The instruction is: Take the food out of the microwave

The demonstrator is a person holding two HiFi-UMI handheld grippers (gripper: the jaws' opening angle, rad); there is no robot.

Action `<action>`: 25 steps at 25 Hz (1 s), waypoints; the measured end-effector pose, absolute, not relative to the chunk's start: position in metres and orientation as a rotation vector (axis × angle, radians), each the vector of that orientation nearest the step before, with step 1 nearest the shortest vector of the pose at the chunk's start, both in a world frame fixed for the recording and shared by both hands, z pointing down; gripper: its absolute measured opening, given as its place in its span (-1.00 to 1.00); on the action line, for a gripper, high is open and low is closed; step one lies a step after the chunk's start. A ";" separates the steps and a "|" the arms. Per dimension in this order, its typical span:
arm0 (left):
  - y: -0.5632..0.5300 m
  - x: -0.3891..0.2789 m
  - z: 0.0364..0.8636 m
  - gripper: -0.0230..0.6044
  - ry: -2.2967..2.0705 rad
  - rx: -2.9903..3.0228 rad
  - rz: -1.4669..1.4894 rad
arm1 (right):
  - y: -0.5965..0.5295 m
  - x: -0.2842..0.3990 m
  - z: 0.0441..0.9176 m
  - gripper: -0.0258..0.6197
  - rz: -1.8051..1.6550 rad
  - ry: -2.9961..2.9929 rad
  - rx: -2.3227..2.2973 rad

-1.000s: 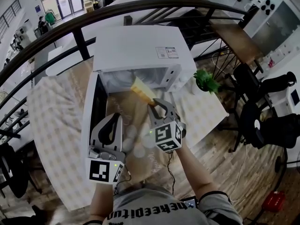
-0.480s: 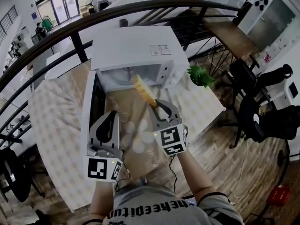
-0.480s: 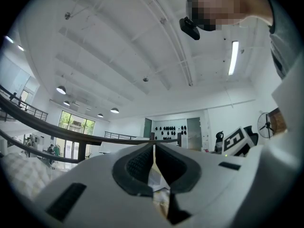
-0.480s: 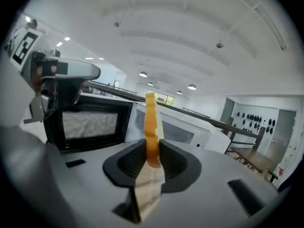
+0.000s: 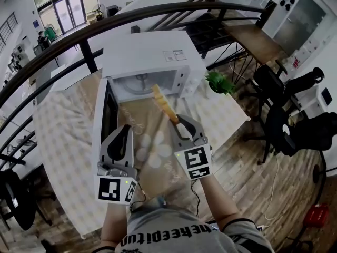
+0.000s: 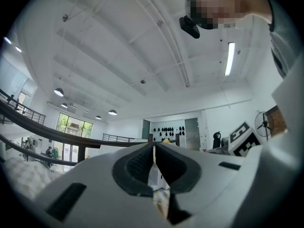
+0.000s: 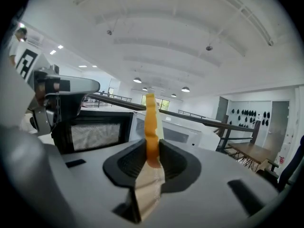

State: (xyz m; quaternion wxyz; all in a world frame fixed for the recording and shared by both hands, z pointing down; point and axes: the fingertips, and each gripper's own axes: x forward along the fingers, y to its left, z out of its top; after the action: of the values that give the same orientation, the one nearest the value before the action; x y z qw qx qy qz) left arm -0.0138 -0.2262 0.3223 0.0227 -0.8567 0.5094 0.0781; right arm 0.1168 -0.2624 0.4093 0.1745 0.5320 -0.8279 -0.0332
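The white microwave (image 5: 147,54) stands at the table's far side with its door (image 5: 107,117) swung open to the left. My right gripper (image 5: 179,123) is shut on a flat yellow-orange slice of food (image 5: 163,103), which it holds in the air in front of the microwave's opening. In the right gripper view the slice (image 7: 151,122) stands on edge between the pads of that gripper (image 7: 153,151), with the microwave (image 7: 185,134) behind it. My left gripper (image 5: 125,132) hovers beside the open door, its jaws (image 6: 154,151) shut with nothing in them.
A checked cloth covers the table (image 5: 63,141). A small green plant (image 5: 218,81) sits to the right of the microwave. A black railing (image 5: 79,30) curves behind the table. Dark chairs (image 5: 284,125) stand on the wooden floor at the right.
My right gripper has drawn the slice back from the microwave's mouth and lifted it, rolling it more on edge. The left gripper has risen a little near the door.
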 end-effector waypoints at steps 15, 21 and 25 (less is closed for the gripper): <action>-0.194 -0.011 0.307 -0.88 1.527 -2.648 0.258 | -0.211 0.137 0.375 -0.65 -0.072 -2.376 1.661; -0.183 -0.008 0.301 -0.88 1.508 -2.643 0.262 | -0.192 0.145 0.362 -0.65 -0.054 -2.396 1.723; -0.177 -0.007 0.298 -0.88 1.497 -2.643 0.263 | -0.180 0.148 0.356 -0.65 -0.044 -2.411 1.758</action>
State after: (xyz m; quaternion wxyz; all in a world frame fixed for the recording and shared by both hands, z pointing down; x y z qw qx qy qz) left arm -0.0066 -0.1767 0.2980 0.0465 -0.8660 0.4904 0.0863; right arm 0.1479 -0.1802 0.3557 0.0786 0.5872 -0.8055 -0.0146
